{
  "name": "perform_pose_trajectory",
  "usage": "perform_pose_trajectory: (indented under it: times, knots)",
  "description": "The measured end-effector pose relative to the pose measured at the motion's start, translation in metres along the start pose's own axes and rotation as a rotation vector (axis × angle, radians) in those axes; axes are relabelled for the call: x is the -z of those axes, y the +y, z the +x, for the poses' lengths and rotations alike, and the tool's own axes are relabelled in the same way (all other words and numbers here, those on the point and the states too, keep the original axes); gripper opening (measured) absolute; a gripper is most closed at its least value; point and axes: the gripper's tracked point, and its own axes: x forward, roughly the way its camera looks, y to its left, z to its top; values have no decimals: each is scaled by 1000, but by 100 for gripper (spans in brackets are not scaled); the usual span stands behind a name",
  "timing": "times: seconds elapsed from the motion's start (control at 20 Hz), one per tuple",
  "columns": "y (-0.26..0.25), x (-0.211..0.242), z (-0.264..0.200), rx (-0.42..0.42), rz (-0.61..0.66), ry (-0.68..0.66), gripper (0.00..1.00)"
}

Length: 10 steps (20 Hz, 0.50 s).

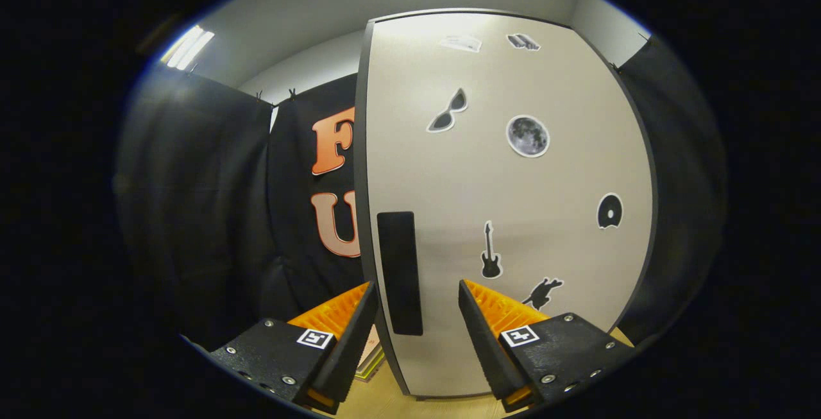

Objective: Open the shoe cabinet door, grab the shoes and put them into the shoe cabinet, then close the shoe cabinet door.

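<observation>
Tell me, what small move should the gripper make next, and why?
Probably ease forward and close on the black handle. The gripper is open, the handle sits between its fingers, and the cabinet door looks barely ajar.

My gripper (417, 316) is spread wide astride the cabinet door (513, 181) edge, its dark handle (399, 271) between my fingers.

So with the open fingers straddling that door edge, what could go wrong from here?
1. The gripper stands open around the edge of the pale sticker-covered cabinet door, near its black rectangular handle strip; closing off-centre may slip off the thin edge.
2. A flat item on the wooden floor by the door's foot could catch the swing.
</observation>
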Motion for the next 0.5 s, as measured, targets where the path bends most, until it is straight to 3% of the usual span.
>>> perform_pose_trajectory:
  times: [0.5]
  knots:
    - [-54, -4, -134, 241, -137, 7, 80]
